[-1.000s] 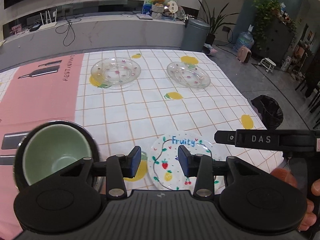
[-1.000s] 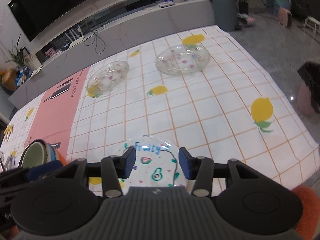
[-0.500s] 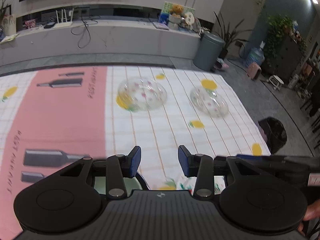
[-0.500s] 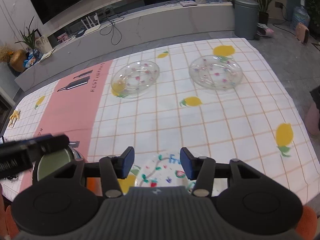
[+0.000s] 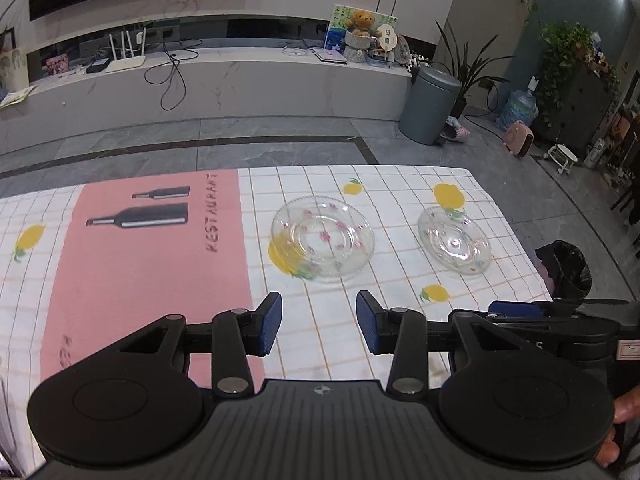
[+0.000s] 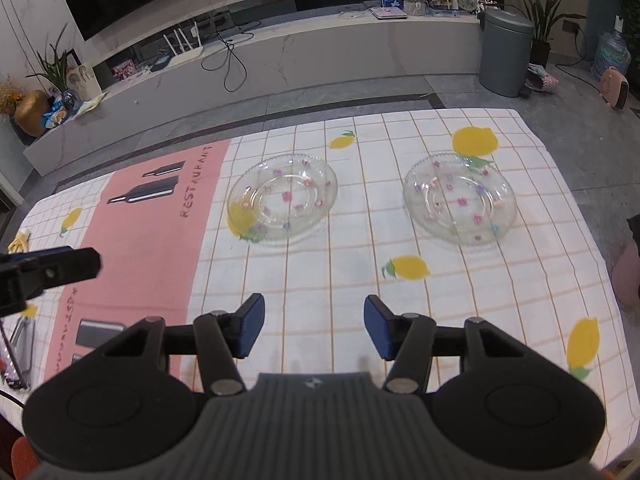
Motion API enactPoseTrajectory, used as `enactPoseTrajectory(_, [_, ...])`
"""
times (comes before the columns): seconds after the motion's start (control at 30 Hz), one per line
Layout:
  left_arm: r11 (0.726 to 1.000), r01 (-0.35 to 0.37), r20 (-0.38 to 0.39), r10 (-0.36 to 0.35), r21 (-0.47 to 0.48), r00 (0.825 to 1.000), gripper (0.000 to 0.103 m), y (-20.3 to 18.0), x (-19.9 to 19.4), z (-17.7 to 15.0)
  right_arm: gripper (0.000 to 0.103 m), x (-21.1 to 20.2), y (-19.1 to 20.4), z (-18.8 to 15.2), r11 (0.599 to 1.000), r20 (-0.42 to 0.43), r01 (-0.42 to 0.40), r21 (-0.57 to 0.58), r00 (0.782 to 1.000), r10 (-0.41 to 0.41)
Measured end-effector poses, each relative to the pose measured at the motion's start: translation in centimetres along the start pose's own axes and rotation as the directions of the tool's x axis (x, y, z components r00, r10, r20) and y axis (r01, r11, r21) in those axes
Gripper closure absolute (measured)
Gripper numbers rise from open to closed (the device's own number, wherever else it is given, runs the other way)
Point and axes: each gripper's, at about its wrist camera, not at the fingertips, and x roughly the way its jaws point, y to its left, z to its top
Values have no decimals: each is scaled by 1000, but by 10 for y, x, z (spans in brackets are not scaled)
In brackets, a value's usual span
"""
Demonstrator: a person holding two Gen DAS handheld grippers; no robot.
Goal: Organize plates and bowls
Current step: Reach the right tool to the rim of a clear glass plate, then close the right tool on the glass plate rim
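The fingers of the left gripper stand spread with nothing but tablecloth showing between their blue pads, and the right gripper is likewise spread and empty; its jaws have just been opening, with no thing between them. Both point down over the near part of the table. On the left of the cloth lies a pink panel printed with dark bottles and the word RESTAURANT. Just right of its far end sits the left glass plate, clear with small pink flowers, lying flat over a printed lemon. Well apart from it, toward the table's right edge, sits the right glass plate, also flat, beside a large yellow lemon print. In the left wrist view the right gripper's tip shows at the right, and a person's fingers curl round the handle. Beyond the table stands a grey bin on the floor.
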Motion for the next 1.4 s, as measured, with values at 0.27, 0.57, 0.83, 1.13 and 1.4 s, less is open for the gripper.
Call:
enactPoseTrajectory(0.27, [998,64,-59,-62,20,996,50,32,41,36,45,49,-2,40,1000,-38,29,3,999,-29])
enactPoseTrajectory(0.57, [989,143,-97,-147,-44,984,50,72,127,46,51,115,-8,64,1000,-56,8,20,998,-7])
enactPoseTrajectory(0.83, [980,161,-120,-174,-114,977,50,90,191,41,58,169,-27,85,996,-81,11,84,997,-4])
enactPoseTrajectory(1.13, [976,154,-117,-173,-151,978,61,98,226,39,60,204,-44,95,987,-90,-28,159,995,42])
enactPoseTrajectory(1.4, [973,175,-103,-192,-151,976,87,102,229,41,81,212,-46,97,975,-82,-91,204,991,109])
